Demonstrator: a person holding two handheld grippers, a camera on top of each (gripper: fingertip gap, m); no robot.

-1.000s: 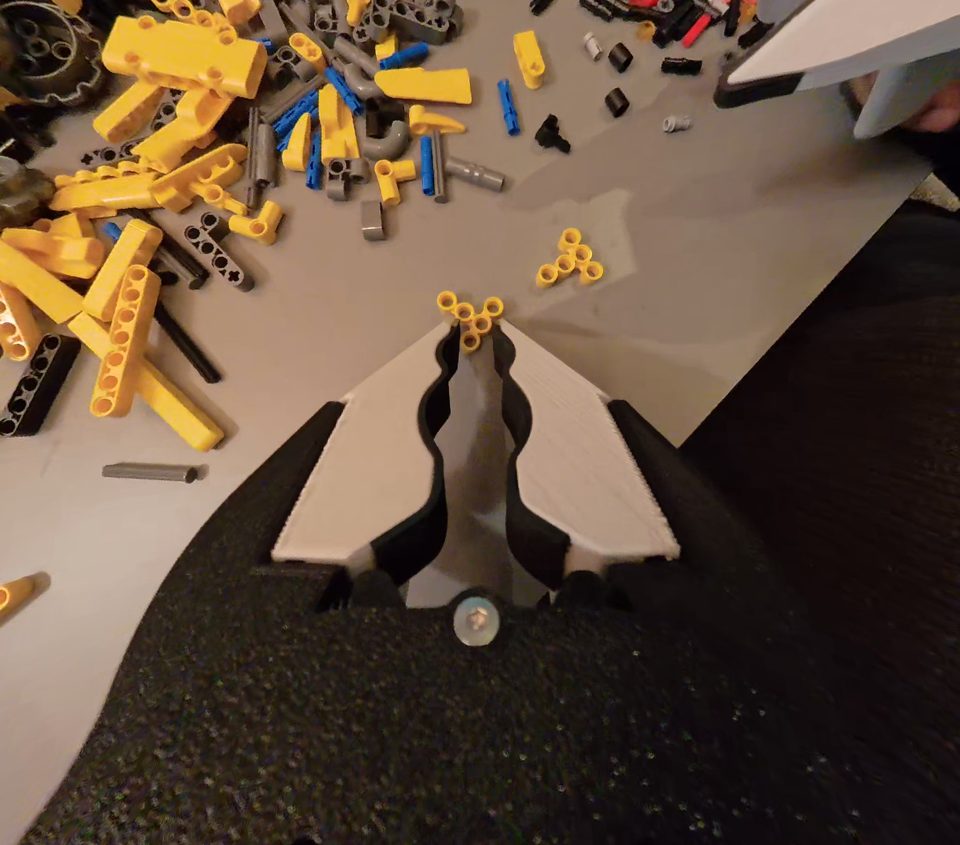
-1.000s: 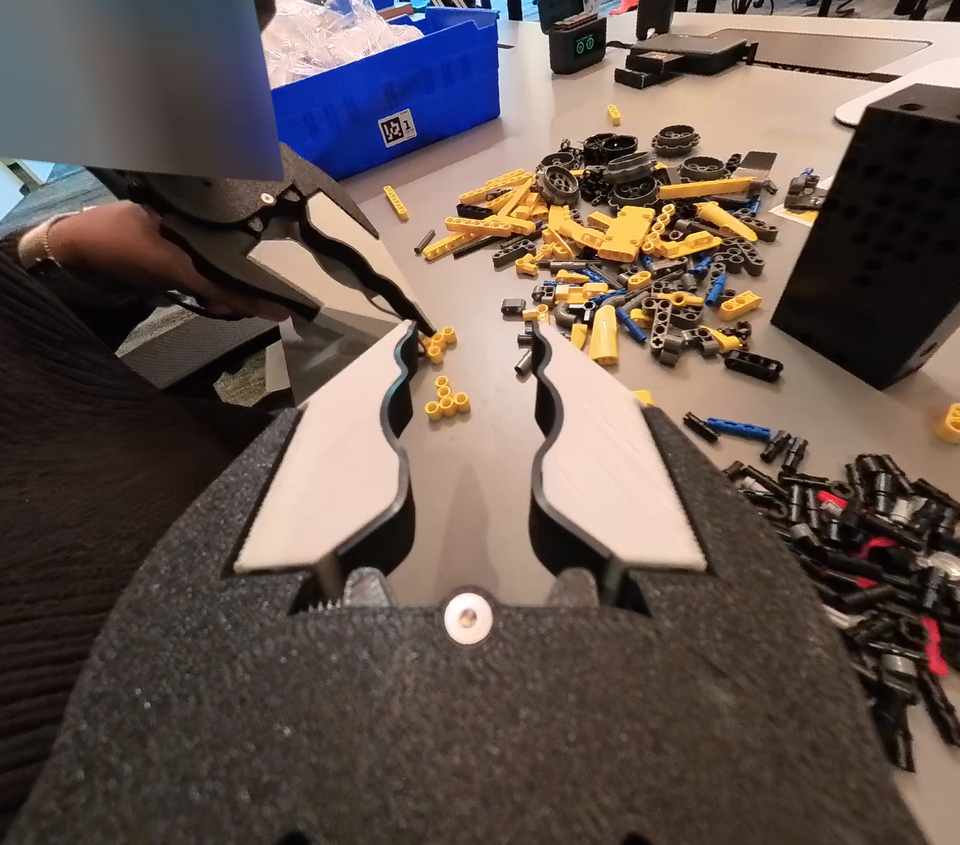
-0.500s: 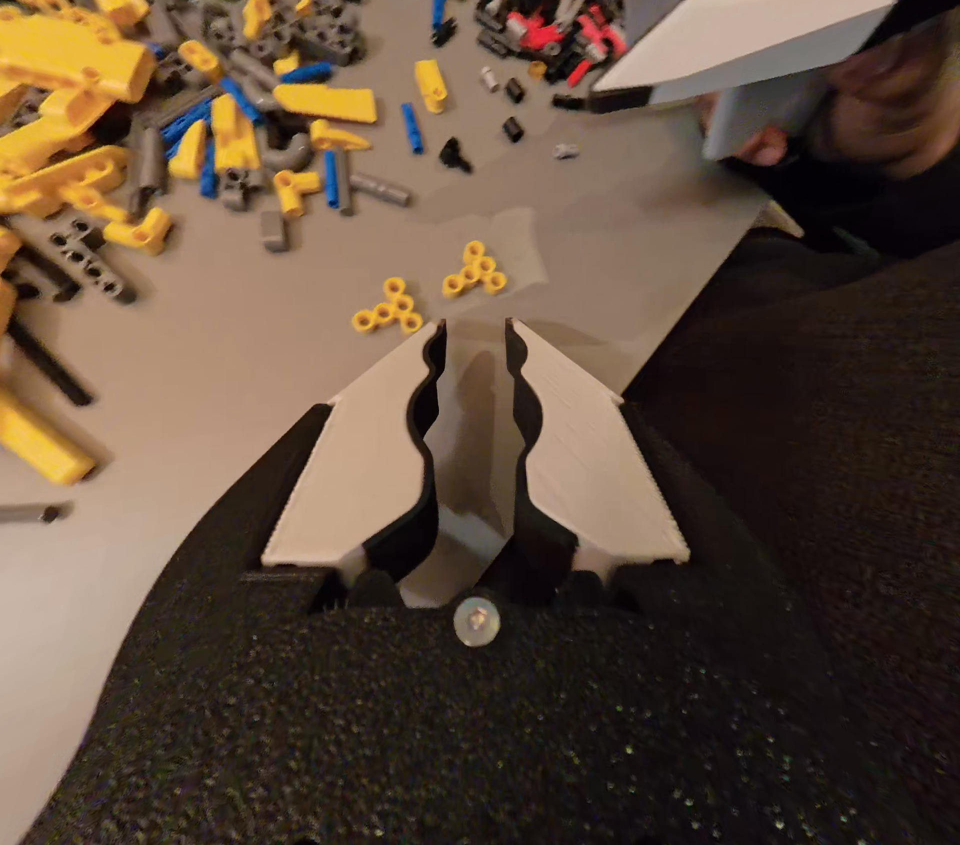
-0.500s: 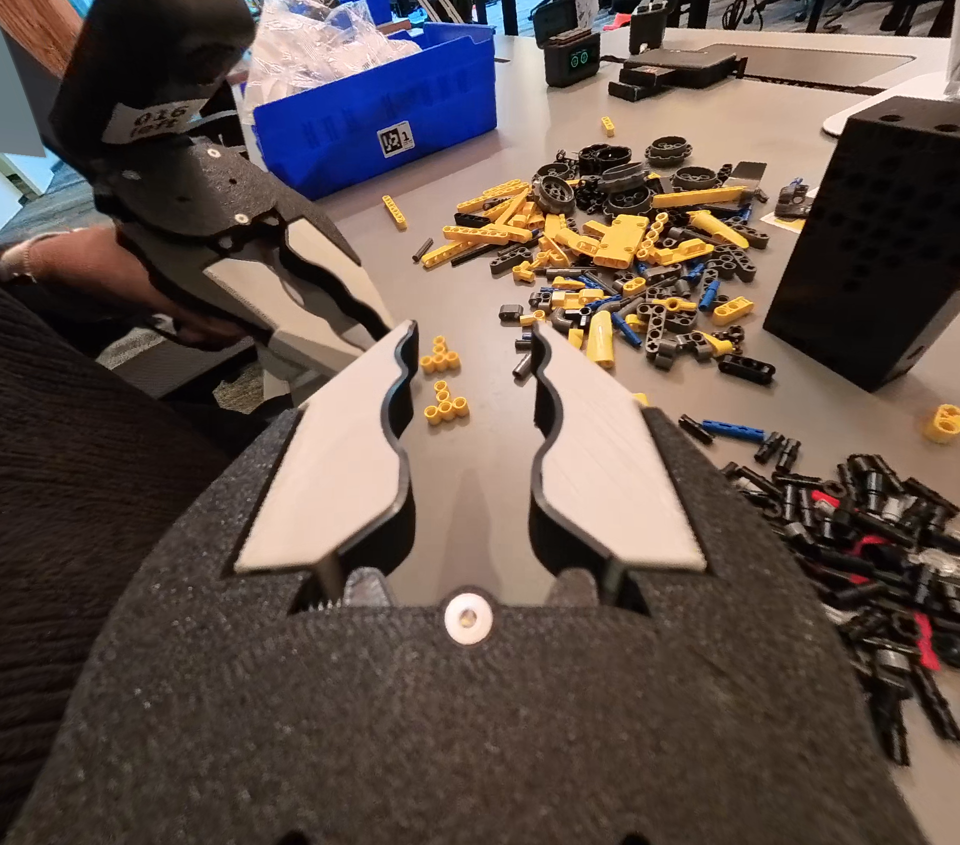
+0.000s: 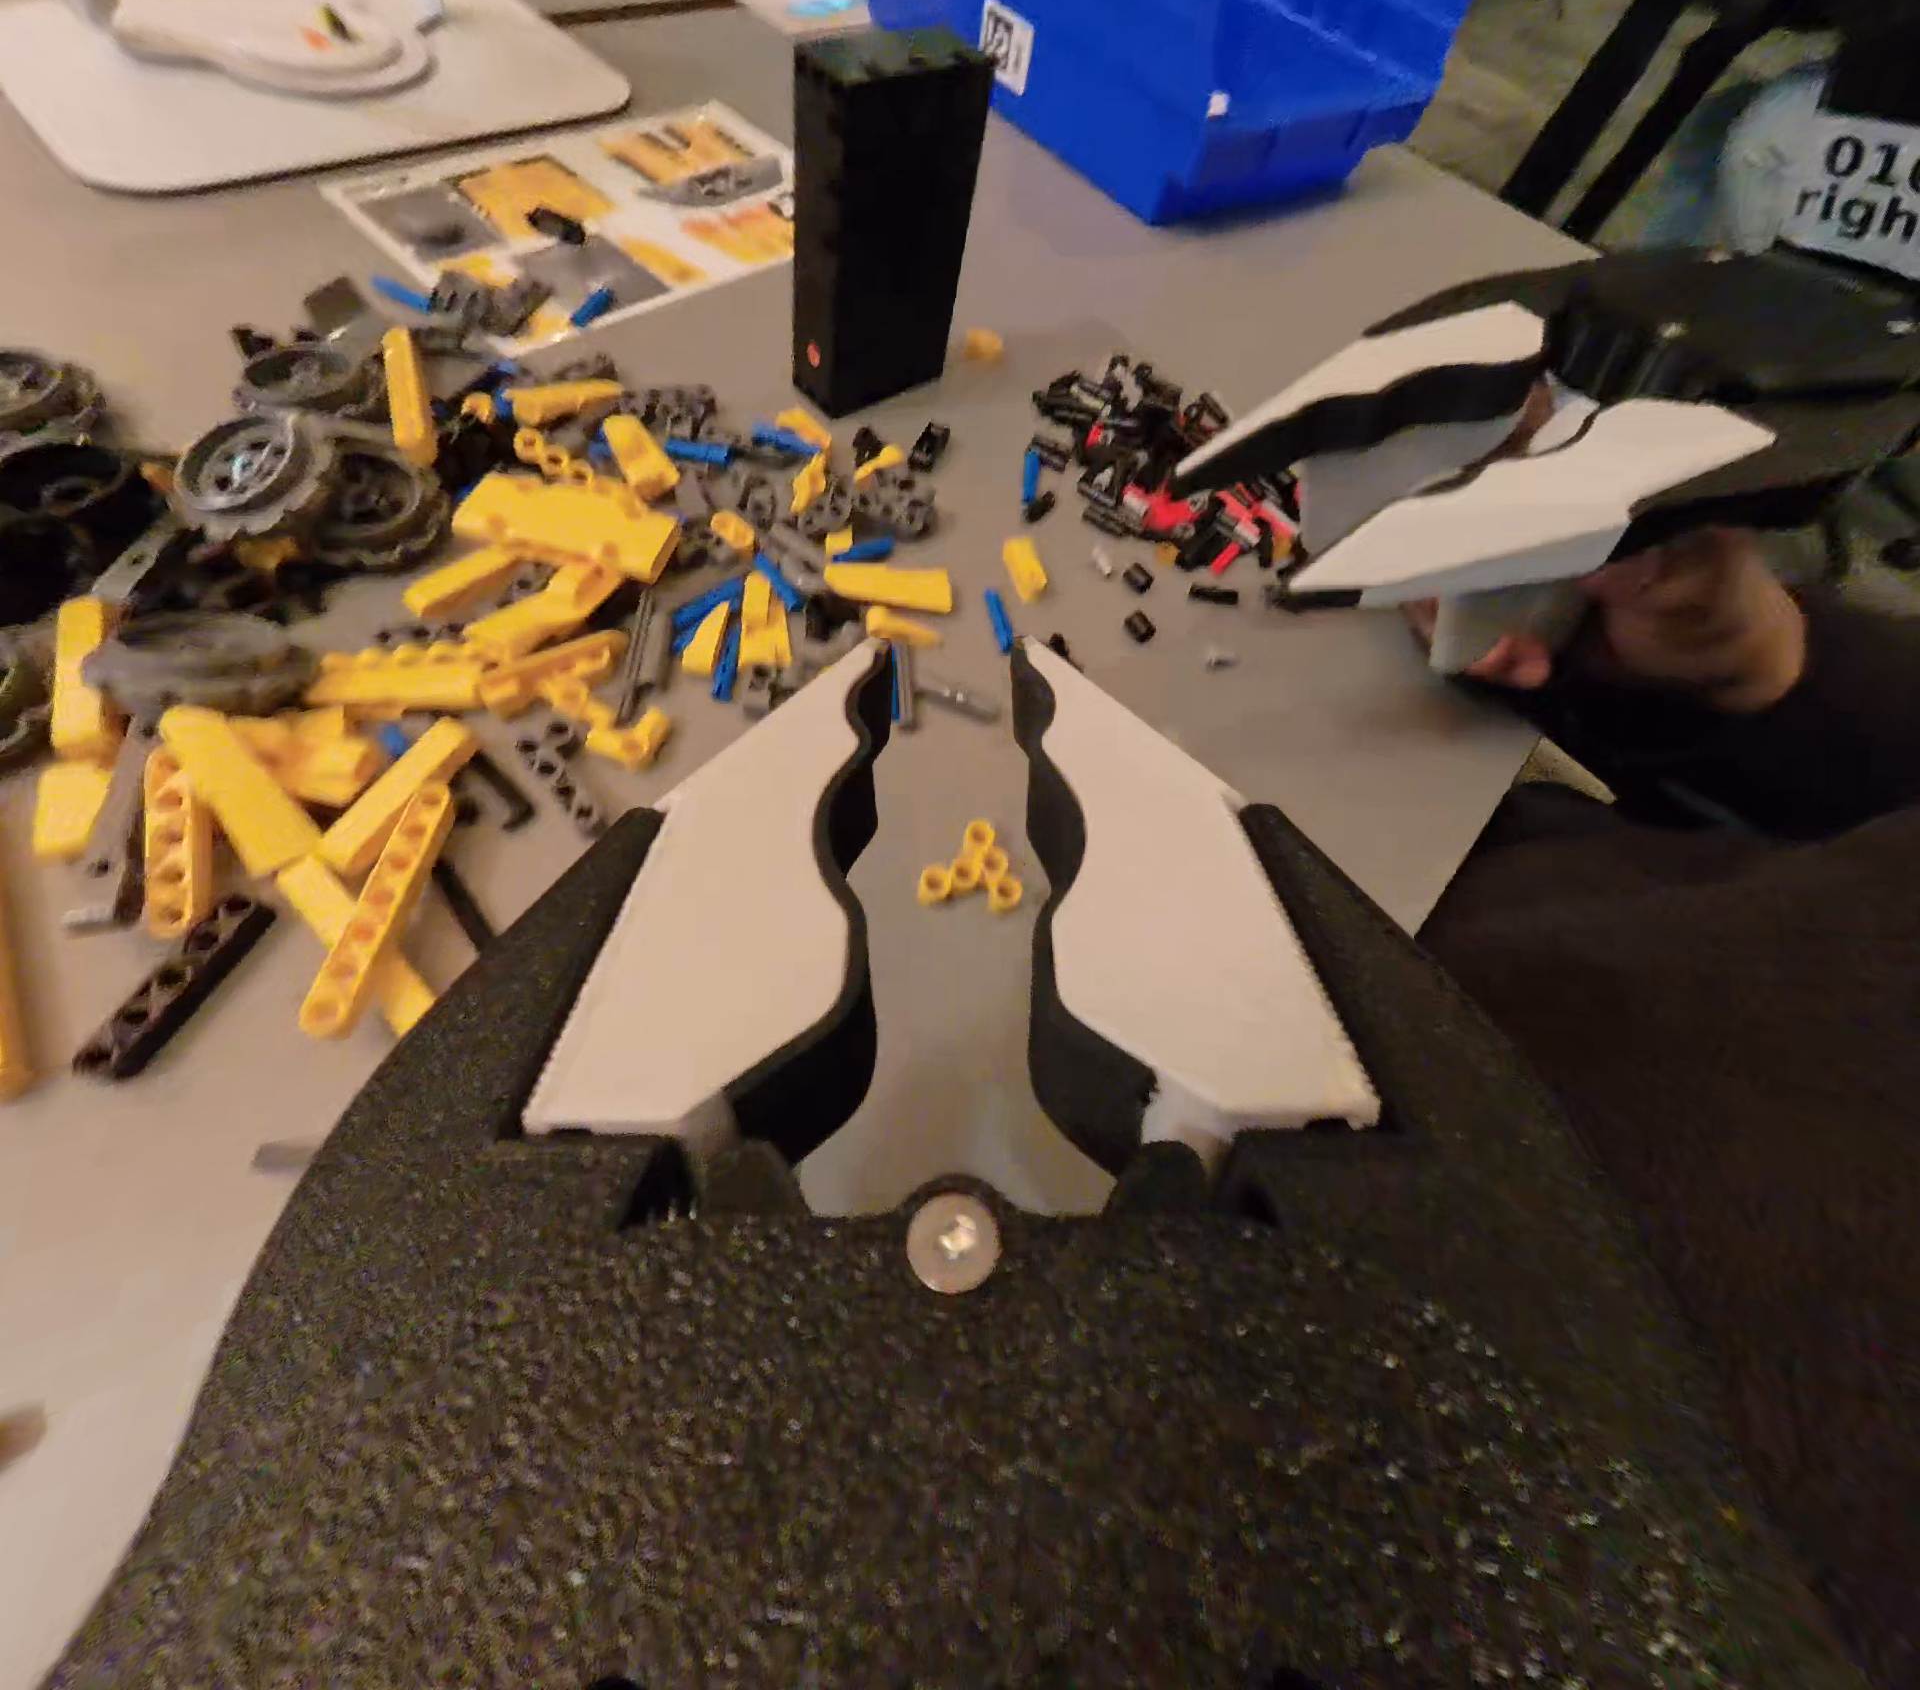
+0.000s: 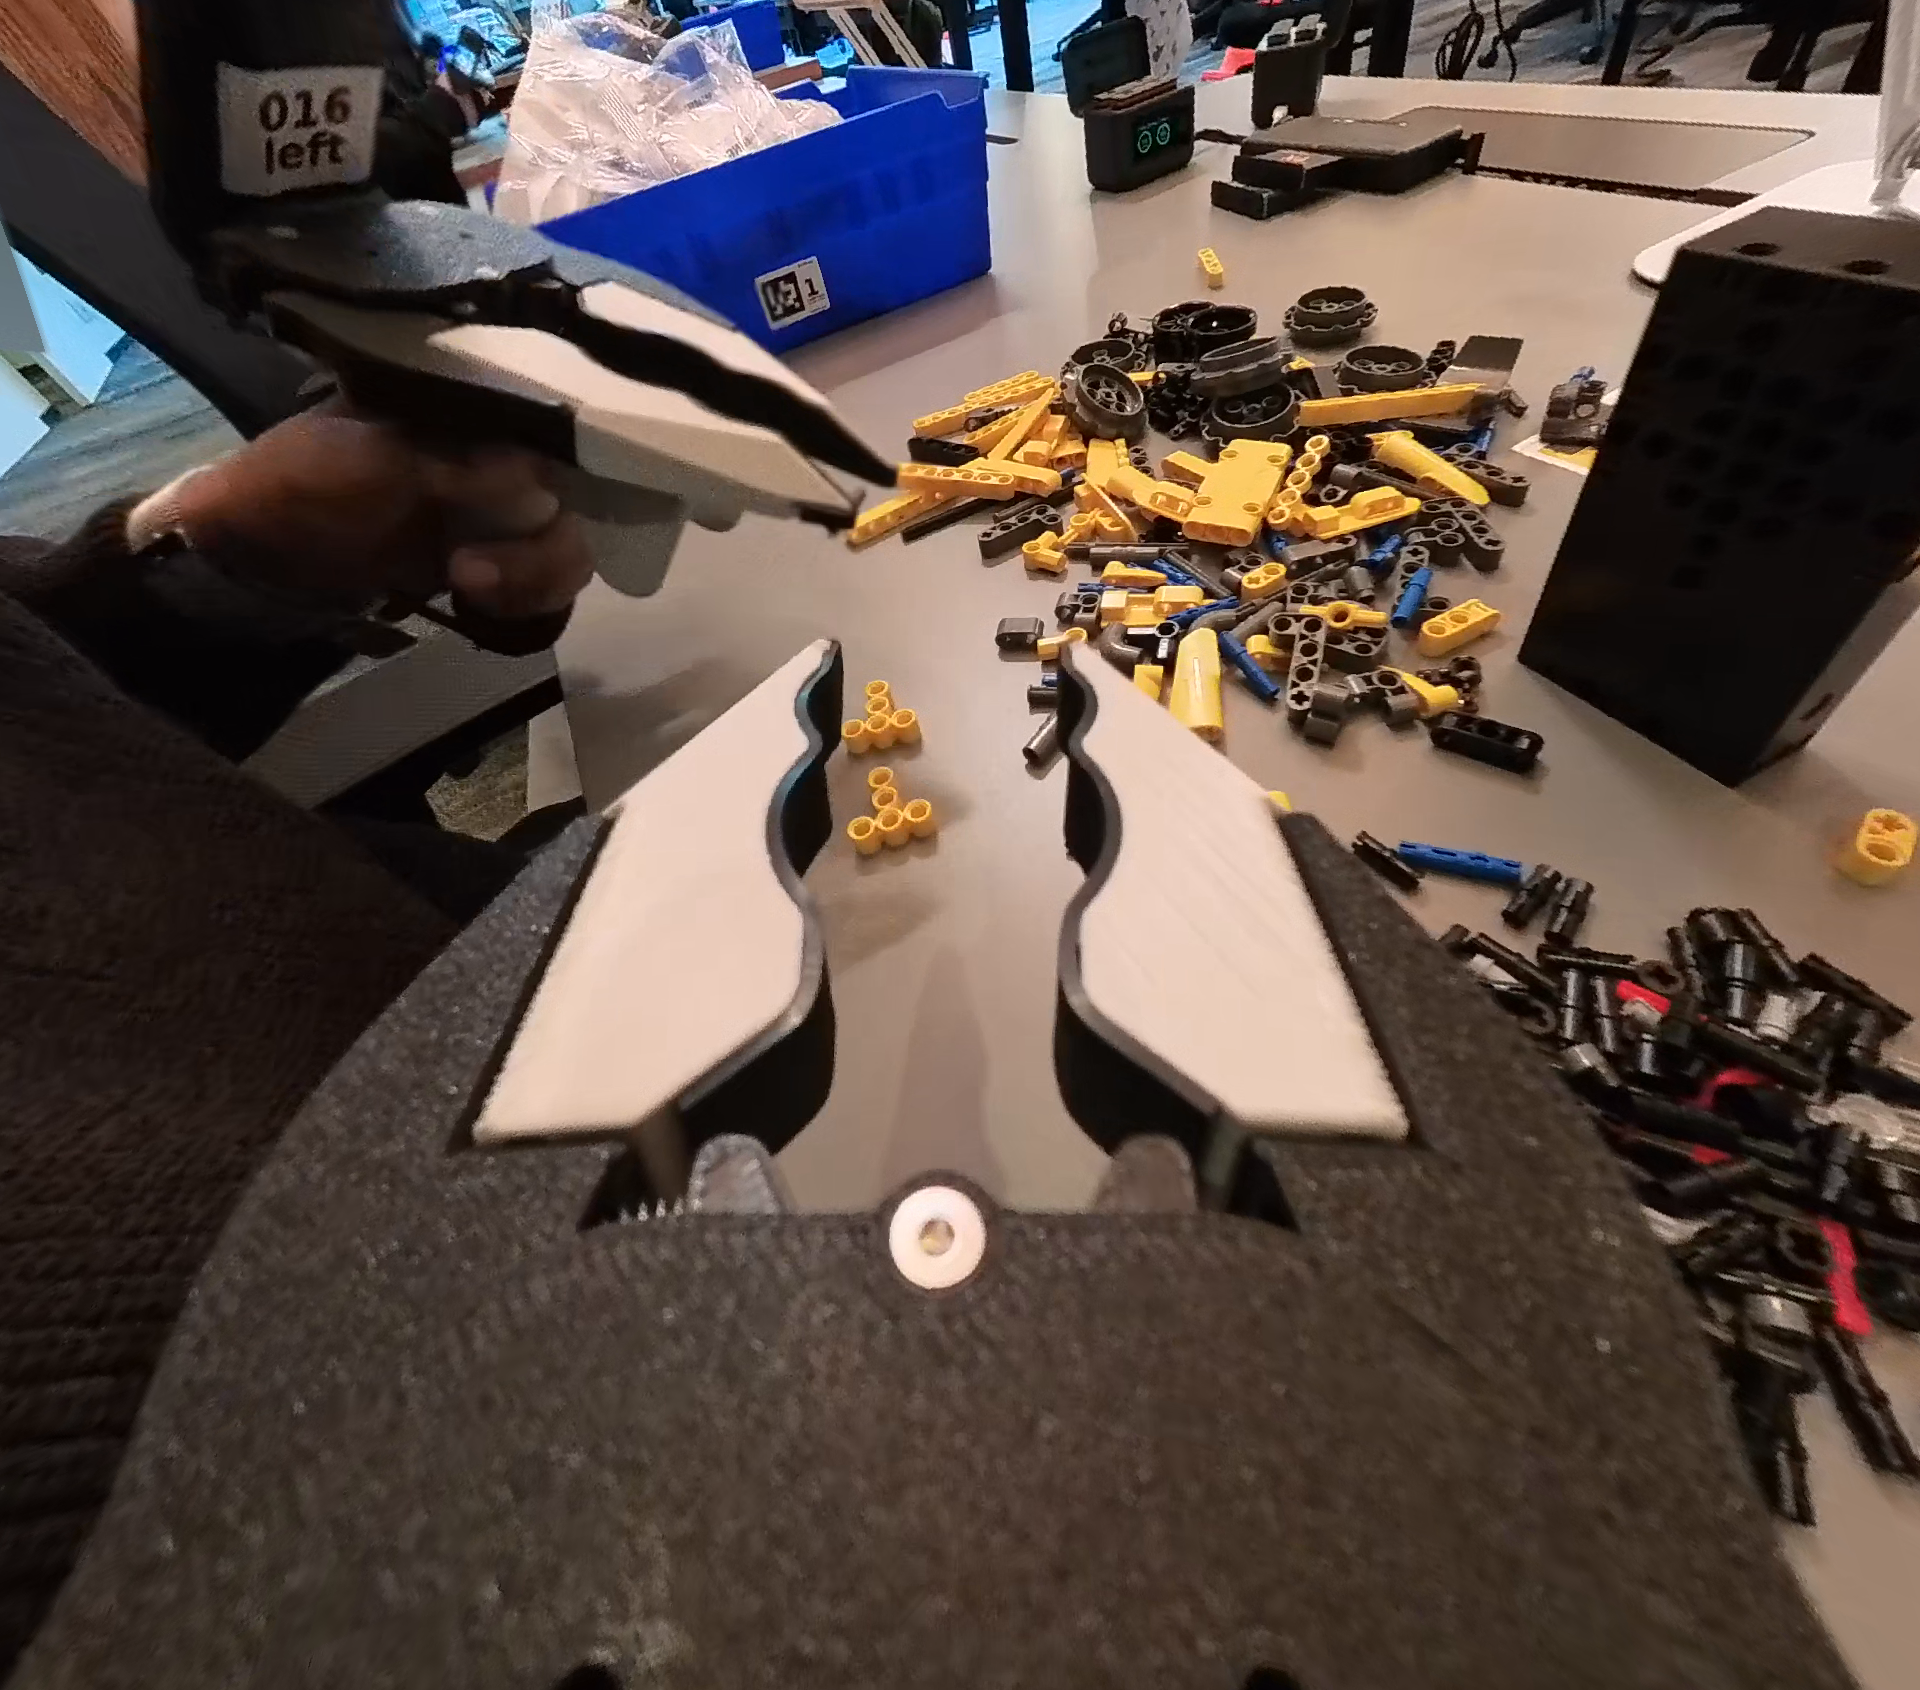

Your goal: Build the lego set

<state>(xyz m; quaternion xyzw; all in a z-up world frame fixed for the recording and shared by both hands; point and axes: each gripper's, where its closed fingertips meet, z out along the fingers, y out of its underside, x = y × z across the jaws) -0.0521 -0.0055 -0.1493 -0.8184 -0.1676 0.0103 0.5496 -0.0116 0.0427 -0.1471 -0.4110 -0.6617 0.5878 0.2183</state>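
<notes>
Two small yellow T-shaped pieces (image 6: 881, 721) (image 6: 894, 814) lie side by side on the grey table (image 6: 727, 622), near its front edge. My left gripper (image 5: 951, 664) is open and empty, held above the table. One yellow T-shaped piece (image 5: 971, 866) shows on the table between its fingers; the other is hidden. My right gripper (image 6: 951, 664) is open and empty, with both yellow pieces just inside its left finger (image 6: 727, 861). The left gripper (image 6: 873, 497) also shows in the right wrist view, raised at the left. The right gripper (image 5: 1236, 539) shows at the right of the left wrist view.
A pile of yellow, grey and blue beams and black wheels (image 5: 540, 601) (image 6: 1247, 518) covers the table's middle. A heap of black and red pins (image 5: 1153, 456) (image 6: 1714, 1069), a black perforated box (image 5: 883, 217) (image 6: 1745, 497), a blue bin (image 5: 1143, 9) (image 6: 810, 206) and a printed sheet (image 5: 582, 206) are nearby. The tips of one gripper are about 7 cm away from the tips of the other.
My left gripper let go of the yellow T-shaped piece, opened, and lifted back and up from the table. The piece now lies beside the other one. The right gripper barely moved.
</notes>
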